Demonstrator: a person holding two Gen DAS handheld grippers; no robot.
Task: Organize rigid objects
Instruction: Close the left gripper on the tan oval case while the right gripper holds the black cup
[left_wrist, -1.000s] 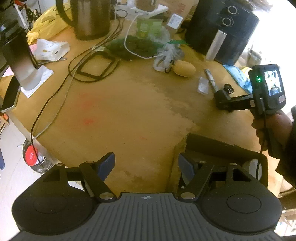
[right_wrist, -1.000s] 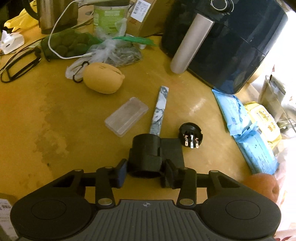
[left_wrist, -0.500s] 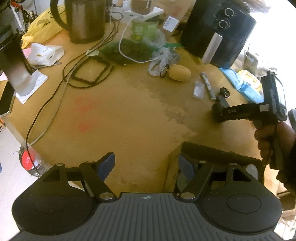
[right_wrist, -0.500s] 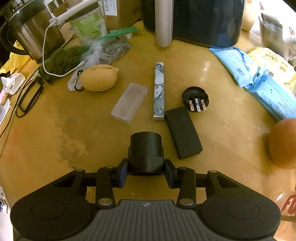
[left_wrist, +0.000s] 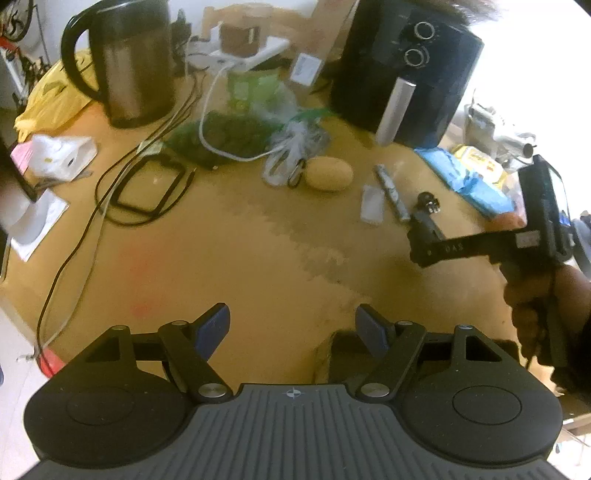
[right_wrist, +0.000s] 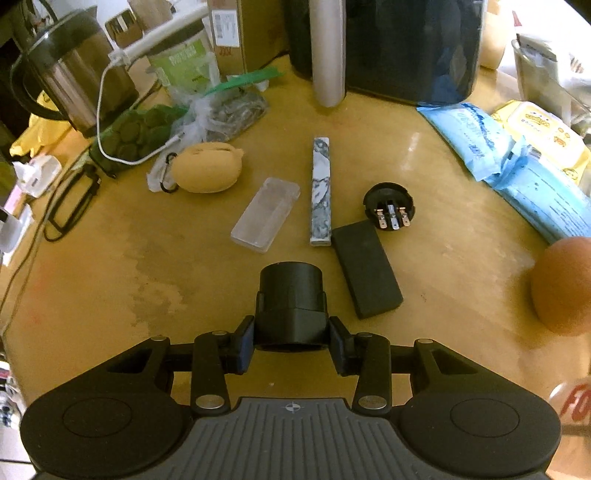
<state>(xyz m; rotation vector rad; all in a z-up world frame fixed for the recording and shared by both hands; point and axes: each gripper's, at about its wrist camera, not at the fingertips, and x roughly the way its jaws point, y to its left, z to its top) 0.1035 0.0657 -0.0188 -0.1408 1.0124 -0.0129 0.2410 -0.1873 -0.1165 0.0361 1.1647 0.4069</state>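
Observation:
My right gripper (right_wrist: 291, 345) is shut on a black cylindrical part (right_wrist: 290, 302) and holds it above the wooden table (right_wrist: 147, 280). Just past it lie a black flat block (right_wrist: 365, 267), a marbled bar (right_wrist: 320, 192), a clear plastic case (right_wrist: 265, 214) and a round black plug with metal prongs (right_wrist: 388, 206). A tan pouch (right_wrist: 207, 168) with a carabiner lies further left. My left gripper (left_wrist: 293, 328) hangs open over the near table edge with nothing between its blue pads. The left wrist view shows the right gripper (left_wrist: 419, 240) at the right, held in a person's hand (left_wrist: 535, 295).
A black air fryer (right_wrist: 406, 48) and a steel kettle (left_wrist: 133, 62) stand at the back. Blue wipe packs (right_wrist: 517, 166) and an orange fruit (right_wrist: 565, 284) lie right. Black cables (left_wrist: 147, 184) loop at the left. A dark box (left_wrist: 340, 354) sits under my left gripper's right finger.
The right gripper rolled and drew back from the small items with the black part in it, uncovering the black flat block. The left gripper shifted a little and stayed open.

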